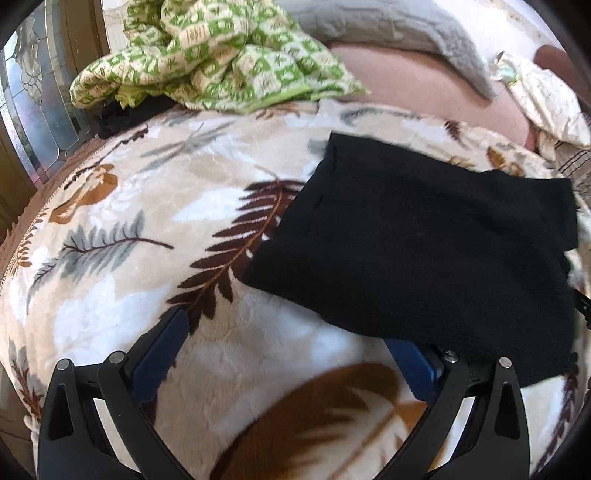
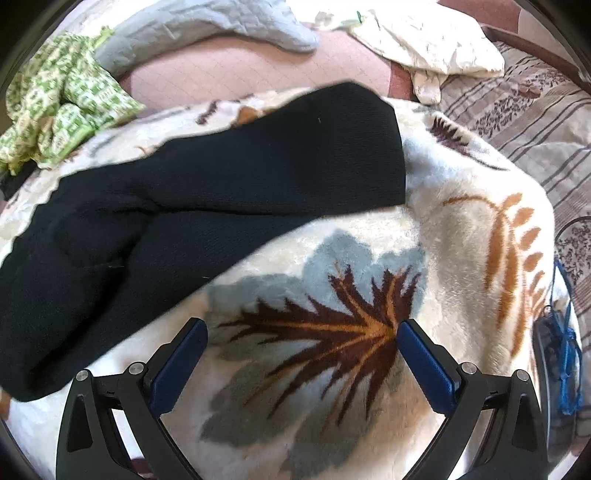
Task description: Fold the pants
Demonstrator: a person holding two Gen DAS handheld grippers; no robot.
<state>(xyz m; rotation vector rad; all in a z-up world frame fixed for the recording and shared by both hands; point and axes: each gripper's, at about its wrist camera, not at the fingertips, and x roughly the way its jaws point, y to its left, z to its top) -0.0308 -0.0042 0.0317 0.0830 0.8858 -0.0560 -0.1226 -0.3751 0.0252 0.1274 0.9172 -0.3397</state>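
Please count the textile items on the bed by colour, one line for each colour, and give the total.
Black: 1, the pants
Green and white: 1, the crumpled patterned cloth
Grey: 1, the quilted piece
Cream leaf print: 1, the plush blanket
White, crumpled: 1, the cloth
Striped: 1, the bedcover
Total: 6

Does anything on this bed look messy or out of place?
Yes: the black knit pants lie askew on the leaf-print plush blanket, legs splayed apart rather than stacked. A green-patterned quilt sits crumpled behind.
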